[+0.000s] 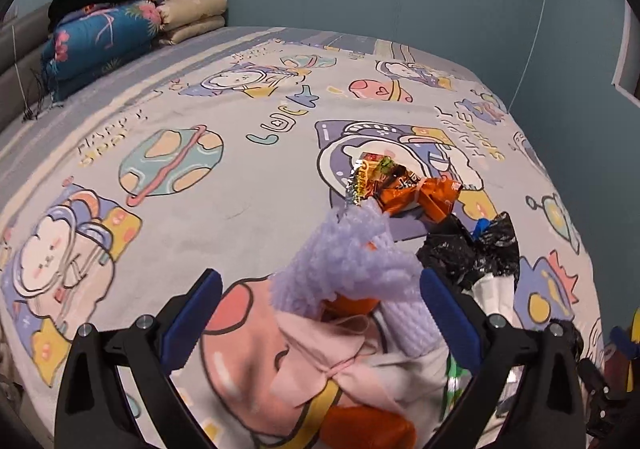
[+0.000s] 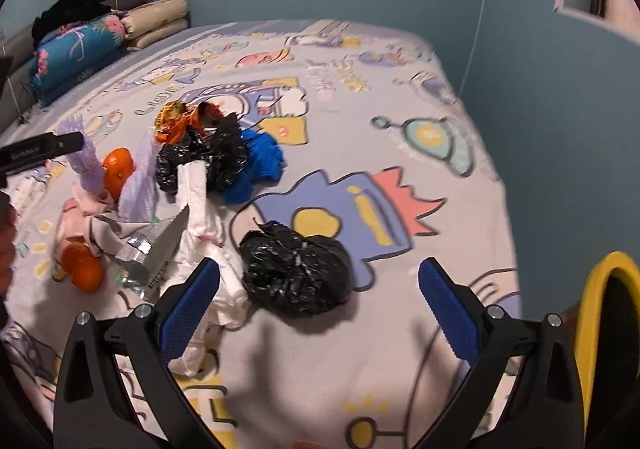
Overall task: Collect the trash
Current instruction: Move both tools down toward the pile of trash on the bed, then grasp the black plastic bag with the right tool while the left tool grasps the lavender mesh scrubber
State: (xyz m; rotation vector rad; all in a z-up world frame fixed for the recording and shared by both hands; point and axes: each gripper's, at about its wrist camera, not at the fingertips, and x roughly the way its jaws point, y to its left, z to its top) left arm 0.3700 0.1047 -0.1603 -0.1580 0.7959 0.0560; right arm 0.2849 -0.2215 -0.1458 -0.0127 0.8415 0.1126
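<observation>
Trash lies piled on a cartoon-print bed sheet (image 2: 400,153). In the right wrist view, a crumpled black bag (image 2: 296,273) sits just ahead of my open right gripper (image 2: 320,305), between its blue pads (image 2: 188,309). White tissue (image 2: 200,217) lies by the left pad. Farther off are another black bag (image 2: 212,161), blue plastic (image 2: 260,157) and an orange snack wrapper (image 2: 180,121). My left gripper (image 1: 320,313) is open over a lilac fuzzy cloth (image 1: 352,257) and pink cloth (image 1: 320,361), holding nothing. The orange snack wrapper (image 1: 400,185) lies beyond it.
Two oranges (image 2: 118,169) (image 2: 82,269) and a silver wrapper (image 2: 168,245) lie among the cloths. A yellow-rimmed bin (image 2: 596,309) stands at the bed's right edge. Folded bedding (image 1: 100,37) is stacked at the headboard. Blue walls close in behind and to the right.
</observation>
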